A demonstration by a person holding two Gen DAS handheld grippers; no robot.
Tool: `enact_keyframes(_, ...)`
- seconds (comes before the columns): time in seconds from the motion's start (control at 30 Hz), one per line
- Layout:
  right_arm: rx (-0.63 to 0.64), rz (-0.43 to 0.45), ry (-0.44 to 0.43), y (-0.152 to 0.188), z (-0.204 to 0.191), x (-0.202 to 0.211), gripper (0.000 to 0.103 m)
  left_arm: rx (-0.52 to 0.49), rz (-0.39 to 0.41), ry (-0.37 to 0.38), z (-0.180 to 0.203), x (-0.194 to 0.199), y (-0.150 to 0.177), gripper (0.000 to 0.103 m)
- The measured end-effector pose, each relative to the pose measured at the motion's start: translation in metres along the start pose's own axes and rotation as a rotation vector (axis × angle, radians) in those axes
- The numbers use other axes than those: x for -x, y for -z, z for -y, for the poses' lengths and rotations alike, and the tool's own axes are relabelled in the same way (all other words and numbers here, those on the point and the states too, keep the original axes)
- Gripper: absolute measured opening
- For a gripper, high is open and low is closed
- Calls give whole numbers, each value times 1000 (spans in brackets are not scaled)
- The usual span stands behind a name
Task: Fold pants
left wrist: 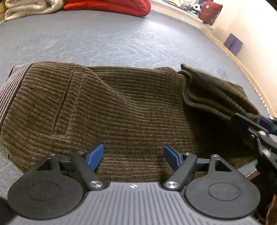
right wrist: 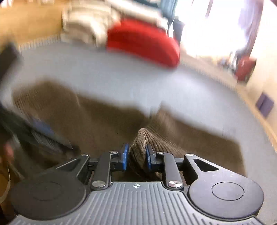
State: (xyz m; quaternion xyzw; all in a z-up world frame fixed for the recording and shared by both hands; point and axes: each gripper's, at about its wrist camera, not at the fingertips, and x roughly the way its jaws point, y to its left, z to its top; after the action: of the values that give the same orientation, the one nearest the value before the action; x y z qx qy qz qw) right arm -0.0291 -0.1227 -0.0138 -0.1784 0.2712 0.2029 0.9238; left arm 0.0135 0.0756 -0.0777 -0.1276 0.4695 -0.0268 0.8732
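Observation:
Brown corduroy pants (left wrist: 112, 112) lie across the grey mattress (left wrist: 103, 41), waistband at the left, leg ends bunched at the right. My left gripper (left wrist: 134, 156) is open and empty, its blue pads just above the near edge of the pants. My right gripper (right wrist: 137, 156) is shut on a fold of the pants (right wrist: 138, 143) and lifts it; this view is blurred. The right gripper also shows at the right edge of the left wrist view (left wrist: 259, 122), gripping the leg ends. The left gripper shows blurred at the left of the right wrist view (right wrist: 43, 136).
A red blanket (left wrist: 110, 7) and a cream blanket (left wrist: 29, 8) lie at the far side of the mattress. The mattress edge (left wrist: 242, 69) curves along the right, with purple blocks (left wrist: 233, 44) on the floor by the wall.

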Motion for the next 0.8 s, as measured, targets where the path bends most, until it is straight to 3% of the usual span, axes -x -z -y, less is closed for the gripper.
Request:
enact_keyframes(0.07, 13, -5, -92, -1, -4, 3, 22, 33, 2, 12, -5, 1, -1, 81)
enact_keyframes(0.13, 41, -130, -198, 14, -13, -12, 22, 67, 3, 23, -9, 1, -2, 81)
enact_keyframes(0.2, 123, -206, -214, 29, -28, -22, 23, 75, 6, 27, -11, 3, -1, 81)
enact_keyframes(0.33, 102, -163, -198, 24, -27, -15, 25, 41, 9, 16, -7, 4, 2, 81)
enact_keyframes(0.53, -24, -12, -140, 18, 3, 9, 28, -10, 14, -22, 6, -2, 5, 82)
enact_keyframes(0.6, -69, -50, -138, 23, 11, 0, 32, -29, 18, -30, 10, -3, 6, 82)
enact_keyframes(0.67, -86, -157, -226, 33, 14, -15, 44, -48, 23, -35, 9, -4, 8, 82)
enact_keyframes(0.7, -108, -189, -287, 36, 16, -18, 43, -59, 26, -38, 10, -4, 9, 82)
enact_keyframes(0.73, -104, -190, -272, 35, 14, -18, 43, -67, 29, -43, 11, -4, 10, 82)
enact_keyframes(0.8, -115, -104, -282, 30, 16, -5, 43, -73, 34, -51, 14, -4, 11, 82)
